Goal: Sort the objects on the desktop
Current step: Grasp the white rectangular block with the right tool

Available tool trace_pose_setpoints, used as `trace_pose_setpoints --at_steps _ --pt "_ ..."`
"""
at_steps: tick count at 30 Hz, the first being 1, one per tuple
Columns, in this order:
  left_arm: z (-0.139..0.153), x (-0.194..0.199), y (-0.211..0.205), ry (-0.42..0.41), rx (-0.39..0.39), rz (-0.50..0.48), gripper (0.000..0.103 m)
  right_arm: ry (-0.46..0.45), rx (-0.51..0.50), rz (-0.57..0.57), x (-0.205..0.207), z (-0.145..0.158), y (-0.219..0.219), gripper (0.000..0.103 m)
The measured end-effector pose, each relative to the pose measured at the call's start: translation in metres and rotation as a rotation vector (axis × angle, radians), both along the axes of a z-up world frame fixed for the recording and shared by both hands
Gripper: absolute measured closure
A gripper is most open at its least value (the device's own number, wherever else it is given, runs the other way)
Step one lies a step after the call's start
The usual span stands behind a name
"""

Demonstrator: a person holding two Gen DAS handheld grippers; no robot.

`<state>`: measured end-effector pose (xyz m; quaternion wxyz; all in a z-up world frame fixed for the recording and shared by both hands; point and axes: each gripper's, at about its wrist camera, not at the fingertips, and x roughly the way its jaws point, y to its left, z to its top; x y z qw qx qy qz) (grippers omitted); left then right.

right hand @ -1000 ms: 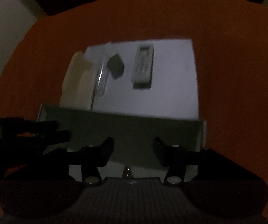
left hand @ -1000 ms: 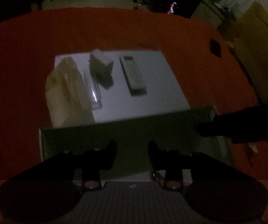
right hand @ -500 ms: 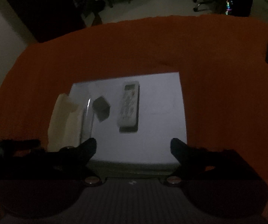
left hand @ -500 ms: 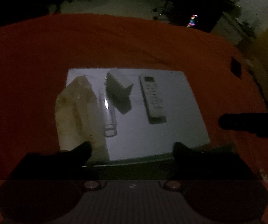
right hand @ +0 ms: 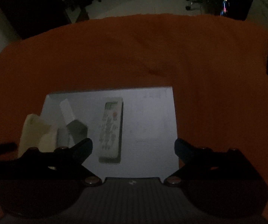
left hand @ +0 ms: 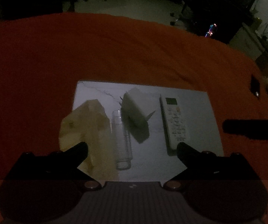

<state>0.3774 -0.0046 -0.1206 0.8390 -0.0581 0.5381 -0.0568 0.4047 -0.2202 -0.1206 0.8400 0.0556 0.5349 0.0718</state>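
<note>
Through the left wrist camera I see my left gripper (left hand: 132,150) spread wide with nothing between its fingers, hovering over the near edge of a pale board (left hand: 195,112) that lies on an orange cloth (left hand: 115,52). On the board, from left to right, sit a cream-coloured paper bag (left hand: 86,128), a clear glass tube (left hand: 121,140) lying lengthwise just beside it, a white box (left hand: 134,112) tilted up on one edge near the far end of the tube, and a white remote control (left hand: 174,123) lying flat, apart from the box. My left fingertip overlaps the bag in the picture, and the right one sits just at the near end of the remote; I cannot tell whether either touches. A dark bar (left hand: 251,127) pokes in from the right edge. A small black item (left hand: 255,86) rests on the cloth, well away to the right. Through the right wrist camera my right gripper (right hand: 133,147) is also spread wide and empty, above the near edge of the same board (right hand: 152,115). The remote (right hand: 110,127) lies between its fingers, closer to the left one, with the box (right hand: 72,117) and bag (right hand: 35,132) further left.
</note>
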Motion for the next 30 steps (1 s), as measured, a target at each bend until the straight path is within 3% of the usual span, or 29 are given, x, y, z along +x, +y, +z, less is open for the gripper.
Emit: trace_pose_setpoints --at_steps 7,13,16,19,23,26,28,30 --pt "-0.024 0.011 -0.019 -0.017 0.031 -0.039 0.0 0.035 0.084 0.015 0.02 -0.021 0.011 0.013" --pt "-0.052 0.023 -0.019 -0.02 0.041 -0.02 0.004 0.041 0.048 0.05 0.025 -0.037 0.025 0.025" --pt "-0.066 0.027 -0.014 0.016 0.041 0.009 0.013 0.064 0.062 0.03 0.026 -0.045 0.027 0.026" --pt "-0.066 0.029 -0.012 0.028 0.016 0.032 0.013 0.085 0.065 0.019 0.028 -0.051 0.029 0.027" --pt "-0.067 0.034 -0.011 0.03 0.012 0.057 0.015 0.041 0.047 0.0 0.031 -0.044 0.033 0.027" --pt "-0.074 0.037 -0.01 0.062 0.007 0.08 0.032 0.002 0.059 0.023 0.037 -0.032 0.042 0.027" --pt "-0.075 0.039 -0.009 0.068 0.002 0.077 0.039 -0.007 0.073 0.084 0.041 -0.027 0.056 0.027" --pt "-0.076 0.04 -0.01 0.067 0.008 0.069 0.053 -0.012 0.063 0.15 0.043 -0.026 0.073 0.026"
